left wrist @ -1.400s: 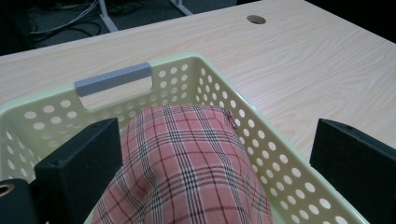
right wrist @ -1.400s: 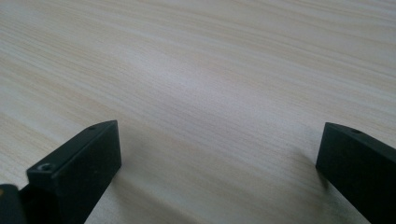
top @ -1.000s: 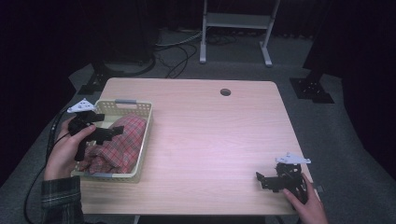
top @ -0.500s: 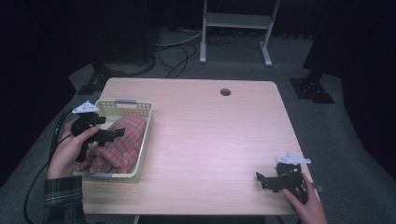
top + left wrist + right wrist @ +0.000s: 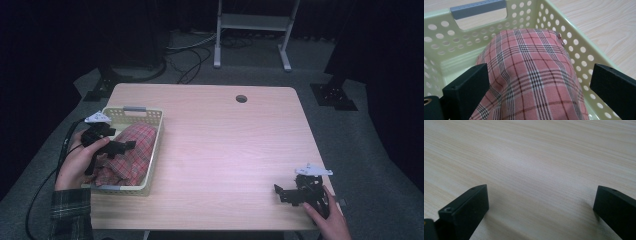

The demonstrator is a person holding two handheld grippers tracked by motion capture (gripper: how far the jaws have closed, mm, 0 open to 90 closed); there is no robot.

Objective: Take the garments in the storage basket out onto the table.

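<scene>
Left gripper view looks straight onto a pink plaid cloth (image 5: 531, 82), its red-and-pink checks crossed by dark and white lines, heaped into a rounded mound with soft folds falling toward the bottom of the frame. The cloth lies inside a pale yellow-green basket (image 5: 579, 47) whose walls are pierced with rows of round holes and whose far end carries a grey handle (image 5: 477, 8). A strip of bare basket floor shows between the mound and the far and left walls, while on the other side the cloth comes close up to the wall.

The left gripper (image 5: 541, 82) hangs over the basket with its two black fingers (image 5: 466, 90) spread wide, one on each side of the mound; whether they touch the fabric cannot be told. In the high view the left gripper (image 5: 117, 150) sits above the cloth (image 5: 132, 150), and the basket (image 5: 150, 165) stands at the left edge of the tabletop (image 5: 225, 140), near the front corner.

To the right of the basket the light wood tabletop runs bare across its whole middle, broken by a small round hole (image 5: 241, 98) near the far edge. The right gripper (image 5: 281, 192) rests low at the front right corner, well apart from the basket, its fingers (image 5: 466, 210) spread over plain wood.
</scene>
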